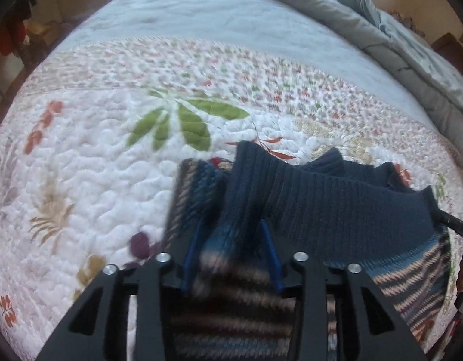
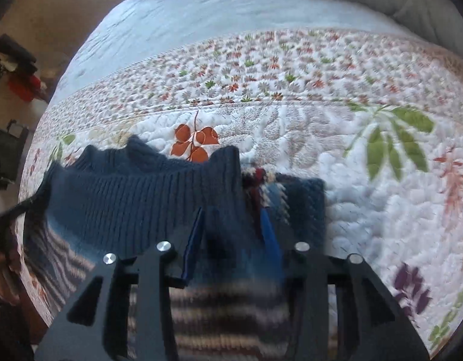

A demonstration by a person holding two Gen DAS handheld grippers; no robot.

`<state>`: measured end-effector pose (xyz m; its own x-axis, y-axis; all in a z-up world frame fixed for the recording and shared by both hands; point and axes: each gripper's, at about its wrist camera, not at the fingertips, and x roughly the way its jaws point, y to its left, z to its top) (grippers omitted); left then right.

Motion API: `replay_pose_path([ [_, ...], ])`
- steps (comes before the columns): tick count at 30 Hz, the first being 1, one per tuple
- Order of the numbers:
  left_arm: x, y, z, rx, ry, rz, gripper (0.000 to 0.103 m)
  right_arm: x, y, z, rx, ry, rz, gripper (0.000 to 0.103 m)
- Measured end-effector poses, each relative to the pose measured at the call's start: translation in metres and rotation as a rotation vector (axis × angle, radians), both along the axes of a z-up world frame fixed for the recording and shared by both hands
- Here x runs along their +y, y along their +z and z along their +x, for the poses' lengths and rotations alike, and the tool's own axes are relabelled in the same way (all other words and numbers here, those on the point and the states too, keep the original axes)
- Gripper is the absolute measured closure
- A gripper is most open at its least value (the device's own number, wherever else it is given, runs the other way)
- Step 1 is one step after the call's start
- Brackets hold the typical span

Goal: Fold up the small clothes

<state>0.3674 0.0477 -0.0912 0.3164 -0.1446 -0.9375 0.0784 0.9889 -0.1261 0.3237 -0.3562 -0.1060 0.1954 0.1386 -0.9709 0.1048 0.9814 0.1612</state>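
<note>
Lying between each gripper's parted jaws, striped knit sweater point(image 1: 321, 198) on quilt point(image 1: 96, 165)

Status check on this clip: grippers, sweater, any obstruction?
Left gripper and right gripper: fingers parted, knit between them, not clamped. Striped sweater on the floral quilt, navy ribbed hem bunched. Nothing in the way.

We see a bed under a white quilt point(image 1: 90, 162) printed with leaves and flowers, a pale blue sheet point(image 2: 177, 21) beyond it, a rumpled grey comforter point(image 1: 390, 39) along the far edge, and beige walls point(image 2: 41, 18) in soft daylight.
</note>
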Motion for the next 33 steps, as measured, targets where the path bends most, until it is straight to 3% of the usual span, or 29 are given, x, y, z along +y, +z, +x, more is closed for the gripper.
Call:
replay_pose_path([
  [2, 0.012, 0.009, -0.013, -0.009, -0.001, 0.012, 0.047, -0.004, 0.013, -0.019, -0.006, 0.022, 0.033, 0.057],
  [6, 0.044, 0.013, -0.06, 0.01, -0.023, 0.01, 0.046, -0.015, 0.031, -0.076, 0.001, 0.054, 0.074, 0.052],
  [12, 0.076, -0.008, -0.118, 0.065, -0.023, -0.043, 0.046, -0.027, 0.033, -0.163, 0.046, 0.055, 0.152, 0.052],
  [18, 0.065, -0.014, -0.144, 0.014, -0.065, 0.02, 0.04, -0.013, 0.013, -0.194, 0.068, 0.108, 0.161, 0.052],
  [20, 0.062, -0.015, -0.145, 0.014, -0.064, 0.028, 0.041, -0.009, 0.007, -0.192, 0.086, 0.104, 0.141, 0.059],
  [21, 0.063, -0.015, -0.146, 0.017, -0.062, 0.03, 0.043, -0.006, 0.002, -0.189, 0.103, 0.099, 0.122, 0.066],
  [22, 0.065, -0.017, -0.145, 0.022, -0.056, 0.038, 0.053, -0.005, -0.002, -0.186, 0.114, 0.094, 0.111, 0.068],
  [23, 0.065, -0.018, -0.144, 0.027, -0.052, 0.048, 0.056, -0.004, -0.005, -0.184, 0.12, 0.084, 0.124, 0.074],
  [28, 0.074, -0.014, -0.14, 0.063, -0.005, 0.003, 0.084, -0.011, 0.004, -0.187, 0.115, 0.059, 0.154, 0.084],
  [33, 0.074, -0.001, -0.15, 0.073, -0.024, -0.007, 0.09, -0.027, 0.033, -0.196, 0.088, 0.03, 0.202, 0.09],
])
